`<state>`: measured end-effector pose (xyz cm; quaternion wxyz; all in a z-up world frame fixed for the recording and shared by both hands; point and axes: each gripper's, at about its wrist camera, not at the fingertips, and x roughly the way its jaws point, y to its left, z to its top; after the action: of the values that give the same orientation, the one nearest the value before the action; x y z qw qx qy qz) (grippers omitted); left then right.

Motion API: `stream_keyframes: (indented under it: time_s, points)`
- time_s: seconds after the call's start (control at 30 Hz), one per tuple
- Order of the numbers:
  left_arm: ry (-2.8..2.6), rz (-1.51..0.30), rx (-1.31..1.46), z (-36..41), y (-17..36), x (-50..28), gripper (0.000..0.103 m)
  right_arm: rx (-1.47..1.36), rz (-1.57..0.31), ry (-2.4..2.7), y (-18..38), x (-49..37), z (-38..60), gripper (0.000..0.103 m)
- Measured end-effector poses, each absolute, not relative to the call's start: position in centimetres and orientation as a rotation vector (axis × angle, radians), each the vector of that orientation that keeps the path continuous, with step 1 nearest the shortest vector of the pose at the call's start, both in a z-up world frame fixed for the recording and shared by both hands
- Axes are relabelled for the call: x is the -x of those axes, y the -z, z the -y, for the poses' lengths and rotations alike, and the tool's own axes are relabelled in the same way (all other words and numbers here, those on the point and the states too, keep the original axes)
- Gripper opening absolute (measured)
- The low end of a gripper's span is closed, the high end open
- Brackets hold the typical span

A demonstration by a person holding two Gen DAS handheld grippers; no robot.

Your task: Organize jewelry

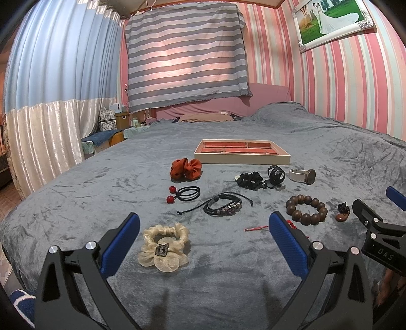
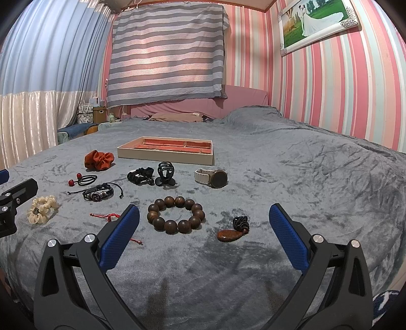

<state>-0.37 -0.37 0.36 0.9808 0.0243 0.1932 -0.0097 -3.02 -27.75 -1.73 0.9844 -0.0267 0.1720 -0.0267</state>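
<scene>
Left gripper [image 1: 204, 243]: I see its blue-padded fingers spread wide above the grey bedspread [image 1: 228, 274], holding nothing; the cream scrunchie [image 1: 165, 247] lies between them on the cover.
Right gripper [image 2: 204, 240]: fingers wide apart and empty too; the wooden bead bracelet [image 2: 176, 214] and the brown stone pendant [image 2: 229, 234] with its dark knot lie ahead, between the tips.
Jewelry tray [image 1: 242, 152]: beige box with a red compartmented lining, far side of the spread, nothing in it that I can make out.
Mid row: rust scrunchie [image 1: 186, 168], black scrunchie [image 1: 250, 179], black claw clip [image 1: 275, 174], white-strapped watch [image 1: 303, 175], all just before the tray.
Near row: red-bobble hair tie [image 1: 184, 193], black leather bracelet [image 1: 223, 207].
Red cord bracelet [image 2: 105, 216]: mostly visible in the right view; in the left view a finger hides most of it.
Cross-check: each camera catches the other gripper at its frame edge.
Wall: framed wedding photo [image 2: 318, 24] upper right in both views.
</scene>
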Motion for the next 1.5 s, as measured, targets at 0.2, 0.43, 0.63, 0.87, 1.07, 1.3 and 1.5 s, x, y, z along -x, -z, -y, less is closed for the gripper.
stream_keyframes:
  time_s: [0.2, 0.43, 0.63, 0.87, 1.07, 1.3, 1.5]
  points:
    - [0.021, -0.401, -0.051, 0.3, -0.1, 0.2, 0.099, 0.054, -0.352, 0.053, 1.9, 3.0, 27.7, 0.099]
    - [0.027, -0.413, -0.046, 0.1, 0.0, -0.2, 0.099, 0.057, -0.358, 0.058, 2.1, 2.8, 27.6, 0.099]
    - [0.023, -0.432, -0.045, -0.2, 0.3, -0.7, 0.099, 0.064, -0.366, 0.062, 2.3, 2.5, 27.6, 0.099]
    - [0.016, -0.460, -0.036, -0.6, 0.1, -1.5, 0.099, 0.081, -0.389, 0.060, 2.3, 2.0, 27.4, 0.099]
    - [0.013, -0.481, -0.033, -1.1, -0.7, -2.9, 0.099, 0.060, -0.398, 0.061, 1.2, 0.7, 27.5, 0.099]
    - [0.016, -0.457, -0.057, -1.8, -3.0, -5.7, 0.099, 0.068, -0.443, 0.066, -0.4, -2.7, 26.9, 0.099]
    - [0.028, -0.463, -0.048, -2.8, -4.7, -8.7, 0.099, 0.069, -0.498, 0.058, -1.6, -6.3, 26.1, 0.099]
